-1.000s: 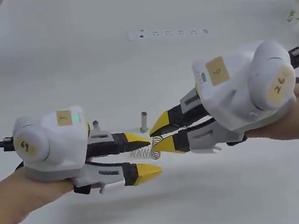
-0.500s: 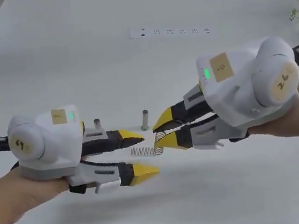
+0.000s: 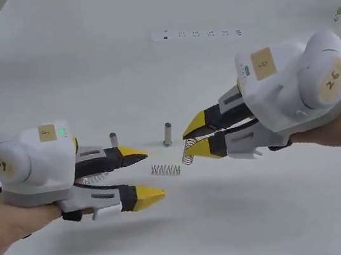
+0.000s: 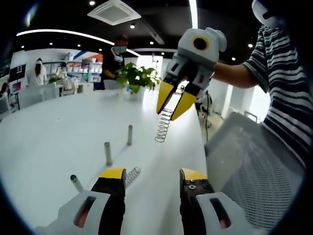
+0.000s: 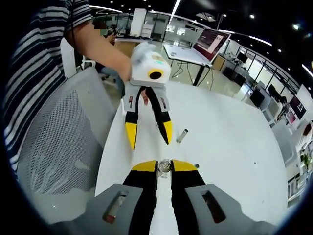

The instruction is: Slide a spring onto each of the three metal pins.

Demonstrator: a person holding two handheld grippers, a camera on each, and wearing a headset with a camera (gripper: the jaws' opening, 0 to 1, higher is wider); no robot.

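Note:
My right gripper (image 3: pixel 199 137) hangs over the white table, shut on the top end of a coil spring (image 3: pixel 188 152) that dangles from its yellow tips. The left gripper view shows this spring (image 4: pixel 164 126) hanging beneath the right gripper (image 4: pixel 167 115). A second spring (image 3: pixel 165 169) lies flat on the table between the two grippers. My left gripper (image 3: pixel 142 176) is open and holds nothing, a little left of that spring (image 4: pixel 132 175). Three upright metal pins (image 4: pixel 129 134) (image 4: pixel 107 153) (image 4: pixel 76 182) stand in a row; two of these pins (image 3: pixel 168 134) (image 3: pixel 113 140) appear in the head view.
A white power strip (image 3: pixel 195 34) lies far back on the table (image 3: pixel 149 73). A grey mesh chair (image 4: pixel 259 166) stands at the table's near edge. A potted plant (image 4: pixel 137 76) sits at the far end, with people standing beyond it.
My right gripper has risen and drawn right with a spring hanging from it. My left gripper has pulled back to the left, away from the spring lying on the table.

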